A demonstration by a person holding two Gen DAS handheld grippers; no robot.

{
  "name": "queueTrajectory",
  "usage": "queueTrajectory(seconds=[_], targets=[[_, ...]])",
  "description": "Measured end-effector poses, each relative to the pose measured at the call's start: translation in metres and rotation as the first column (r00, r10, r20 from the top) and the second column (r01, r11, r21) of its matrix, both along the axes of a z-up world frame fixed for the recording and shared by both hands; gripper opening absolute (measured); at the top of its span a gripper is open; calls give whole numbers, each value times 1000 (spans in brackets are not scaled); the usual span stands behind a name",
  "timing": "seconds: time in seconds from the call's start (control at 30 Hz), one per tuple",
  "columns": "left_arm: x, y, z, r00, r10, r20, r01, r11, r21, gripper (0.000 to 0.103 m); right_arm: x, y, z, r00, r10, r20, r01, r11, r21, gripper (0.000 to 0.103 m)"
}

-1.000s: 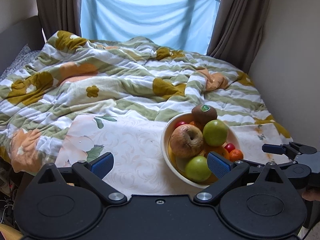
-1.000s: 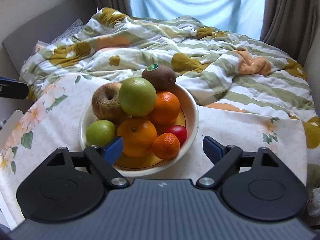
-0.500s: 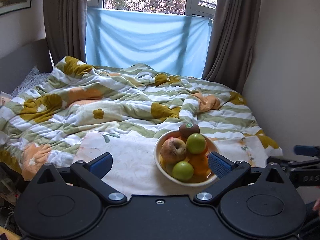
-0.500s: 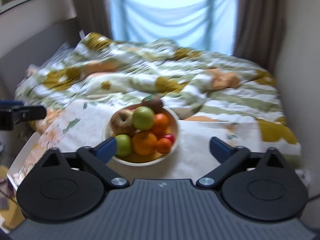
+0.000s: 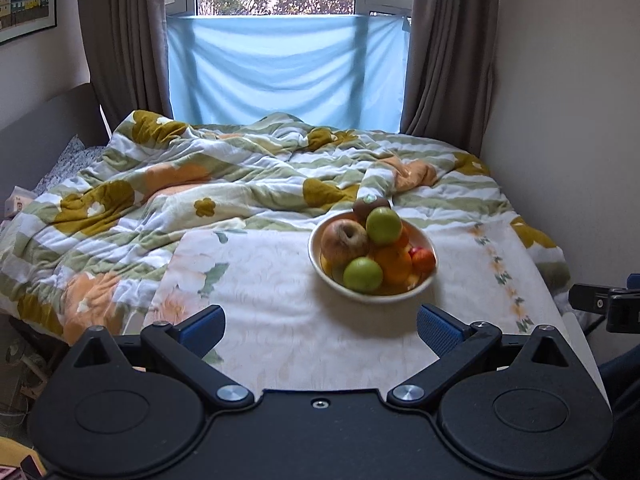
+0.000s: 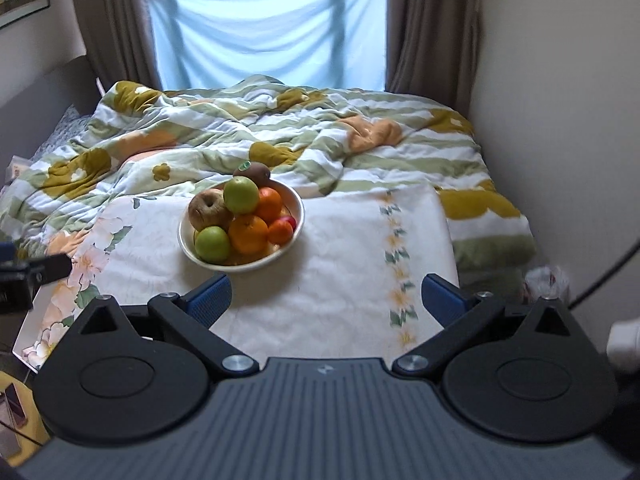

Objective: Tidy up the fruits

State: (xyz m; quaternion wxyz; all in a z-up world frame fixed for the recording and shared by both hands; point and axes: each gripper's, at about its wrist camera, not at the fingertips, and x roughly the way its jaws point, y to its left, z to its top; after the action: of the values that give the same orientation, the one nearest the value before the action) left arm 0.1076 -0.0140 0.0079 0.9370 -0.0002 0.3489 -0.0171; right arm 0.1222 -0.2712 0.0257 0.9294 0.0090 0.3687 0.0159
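A: Hard to make out?

B: Floor of the bowl (image 6: 298, 208), buried under the fruit. Bottom fruit only partly visible. Kiwi (image 6: 256, 171) half hidden behind the upper green apple (image 6: 241, 195), green sticker facing up. Small red fruit (image 6: 290, 222) nearly covered by the small orange (image 6: 280, 232). Right-wrist view slightly blurred.

A: Position of the bowl?

B: On the white flowered cloth (image 5: 280, 292), just in front of the rumpled quilt (image 5: 240, 184). Upright, opening up; round, so no long axis. Brown wrinkled apple (image 5: 344, 240) at the bowl's left, hollow turned toward the left camera. Lower green apple (image 5: 363, 275) at the near rim, big orange (image 6: 248, 234) beside it.

A: Tools?

B: Left gripper (image 5: 320, 326) released, blue pads (image 5: 202, 328) wide apart, nothing between, nearer than the bowl and clear of it. Right gripper (image 6: 326, 296) likewise spread and empty, near the bowl, not touching. Each gripper cut off at the edge of the other's view.
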Motion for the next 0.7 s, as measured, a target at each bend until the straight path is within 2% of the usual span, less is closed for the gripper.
queueTrajectory(seconds=[0.1,0.23,0.7], targets=[[-4,1,0,1000,-3,-7,3,1000,-12,103,-7,2,-4,1000,-6,-16,5,1000,-17,103],[-5,-2,3,1000,-15,4,14,1000,14,103,-13,4,-9,1000,-3,-31,3,1000,-10,103],[-7,0,2,1000,-20,11,19,1000,23,103,-14,6,-10,999,-4,-35,3,1000,-8,103]])
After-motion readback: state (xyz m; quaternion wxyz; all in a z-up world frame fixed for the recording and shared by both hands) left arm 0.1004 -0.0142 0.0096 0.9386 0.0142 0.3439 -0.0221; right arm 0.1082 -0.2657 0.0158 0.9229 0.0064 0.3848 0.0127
